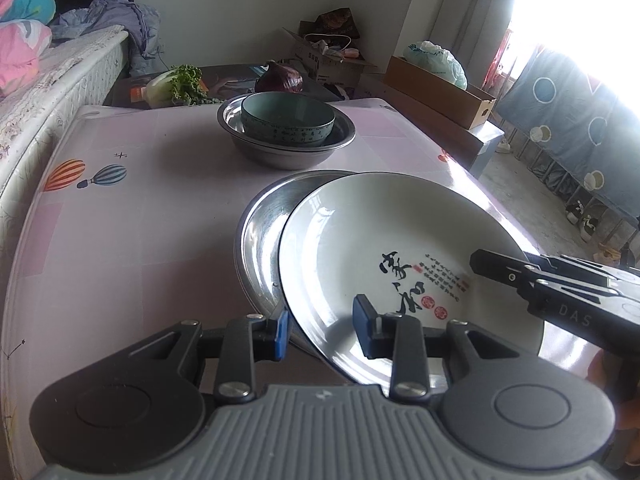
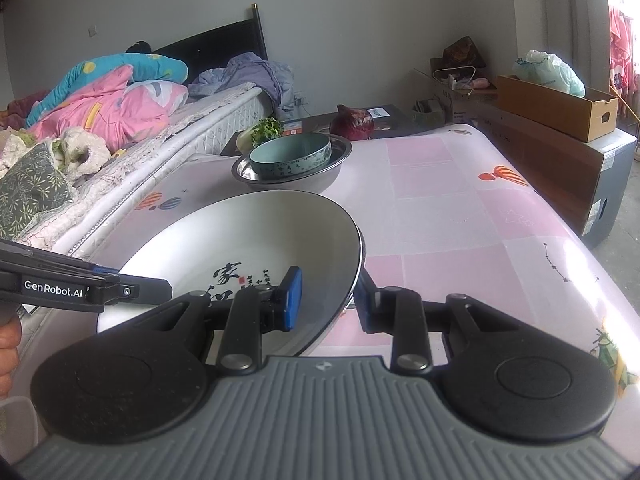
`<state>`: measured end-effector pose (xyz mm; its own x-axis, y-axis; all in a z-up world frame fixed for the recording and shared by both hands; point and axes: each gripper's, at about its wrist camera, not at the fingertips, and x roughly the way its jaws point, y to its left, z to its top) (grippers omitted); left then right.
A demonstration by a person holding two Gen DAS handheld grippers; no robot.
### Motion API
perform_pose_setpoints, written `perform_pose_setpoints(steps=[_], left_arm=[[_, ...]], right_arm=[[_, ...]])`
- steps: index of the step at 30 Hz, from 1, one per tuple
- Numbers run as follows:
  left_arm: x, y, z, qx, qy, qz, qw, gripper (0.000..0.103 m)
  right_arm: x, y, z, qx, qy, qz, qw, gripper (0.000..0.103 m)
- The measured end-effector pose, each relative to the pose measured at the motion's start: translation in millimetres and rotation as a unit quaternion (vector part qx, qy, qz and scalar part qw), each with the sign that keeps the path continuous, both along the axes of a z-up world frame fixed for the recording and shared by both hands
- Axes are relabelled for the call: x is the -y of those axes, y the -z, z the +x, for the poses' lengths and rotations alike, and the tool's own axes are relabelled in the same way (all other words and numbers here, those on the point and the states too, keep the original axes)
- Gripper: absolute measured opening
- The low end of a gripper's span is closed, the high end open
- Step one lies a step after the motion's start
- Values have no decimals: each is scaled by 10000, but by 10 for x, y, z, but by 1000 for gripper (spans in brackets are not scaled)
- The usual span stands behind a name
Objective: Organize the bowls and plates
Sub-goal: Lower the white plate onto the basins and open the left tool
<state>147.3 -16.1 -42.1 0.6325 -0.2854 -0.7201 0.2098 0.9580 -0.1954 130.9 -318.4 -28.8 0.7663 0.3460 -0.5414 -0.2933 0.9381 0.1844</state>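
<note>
A white plate with black calligraphy [image 1: 384, 240] lies tilted over a steel plate [image 1: 260, 232] on the pink table. My left gripper [image 1: 320, 330] straddles the white plate's near rim, jaws open around it. My right gripper [image 2: 326, 300] straddles the plate's [image 2: 248, 240] right rim, jaws open with a gap; it also shows in the left wrist view [image 1: 520, 276]. Farther back a teal bowl [image 1: 288, 120] sits inside a steel bowl [image 1: 280, 152]; both also show in the right wrist view, the teal bowl [image 2: 290, 158] inside the steel bowl [image 2: 296, 182].
The pink table [image 1: 140, 240] has a bed [image 2: 120, 120] along its left side. A purple cabbage [image 1: 279, 78] and leafy greens [image 1: 176, 86] lie beyond the table's far edge. Cardboard boxes [image 2: 556, 104] stand to the right.
</note>
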Motion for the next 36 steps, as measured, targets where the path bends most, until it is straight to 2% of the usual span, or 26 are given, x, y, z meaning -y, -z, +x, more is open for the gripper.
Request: perform_pose_setpoints(steps=[15, 18, 23, 27, 32, 36], left_arm=[[-15, 53, 292, -368, -29, 9, 9993, 32], [-23, 32, 318, -372, -42, -11, 9993, 37], [-37, -20, 361, -429, -104, 5, 9990, 40], [-41, -132, 307, -195, -144, 59, 9997, 51], [-30, -233, 257, -27, -173, 140, 9997, 55], [-22, -233, 218, -68, -236, 286, 9993, 60]], right_arm=[[-90, 150, 425, -352, 118, -52, 9993, 28], [-79, 145, 473, -343, 139, -27, 9993, 28], [-62, 144, 519, -271, 161, -26, 9995, 28], [-49, 114, 516, -194, 149, 16, 9997, 27], [-82, 44, 495, -89, 107, 24, 9999, 28], [-99, -7, 449, -50, 102, 50, 9999, 28]])
